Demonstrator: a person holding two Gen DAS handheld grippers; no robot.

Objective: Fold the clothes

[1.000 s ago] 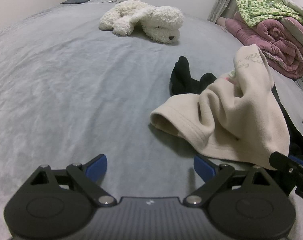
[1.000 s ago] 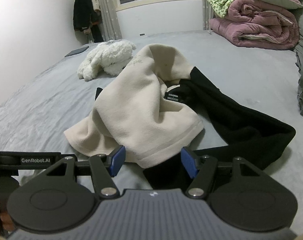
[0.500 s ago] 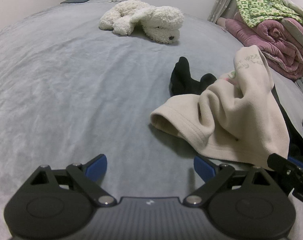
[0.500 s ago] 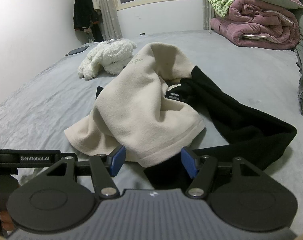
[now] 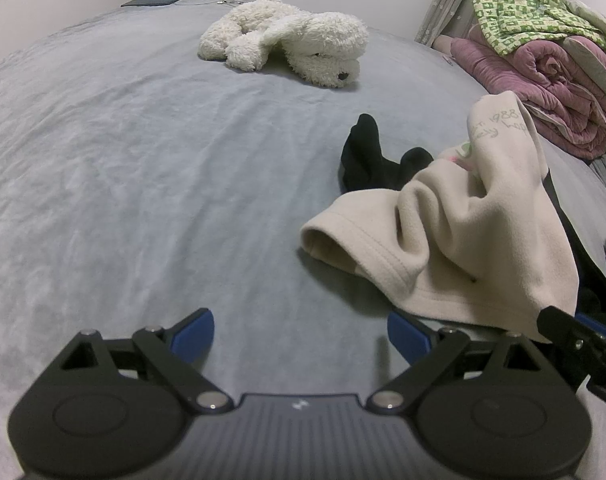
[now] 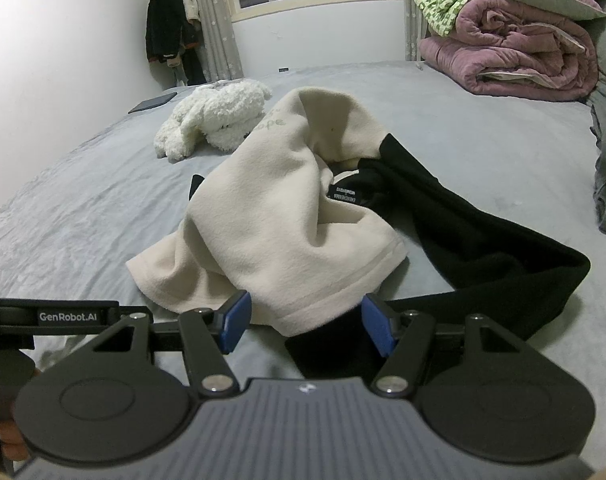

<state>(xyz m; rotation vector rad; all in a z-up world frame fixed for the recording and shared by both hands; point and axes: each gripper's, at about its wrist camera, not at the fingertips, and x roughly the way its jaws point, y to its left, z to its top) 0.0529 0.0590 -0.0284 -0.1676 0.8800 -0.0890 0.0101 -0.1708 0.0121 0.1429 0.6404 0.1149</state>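
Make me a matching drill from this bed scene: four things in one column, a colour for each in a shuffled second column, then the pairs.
Things:
1. fleece top
2. plush dog
3. rolled quilt
4. trousers

Colours:
A. black
B. pink
C. cream
D. white

Pairs: 1-C, 2-D, 3-B, 4-A

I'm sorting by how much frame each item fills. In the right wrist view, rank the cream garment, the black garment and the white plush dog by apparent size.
1. cream garment, largest, though nearest the camera.
2. black garment, close behind; partly hidden, so unsure.
3. white plush dog, smallest, but farthest away.
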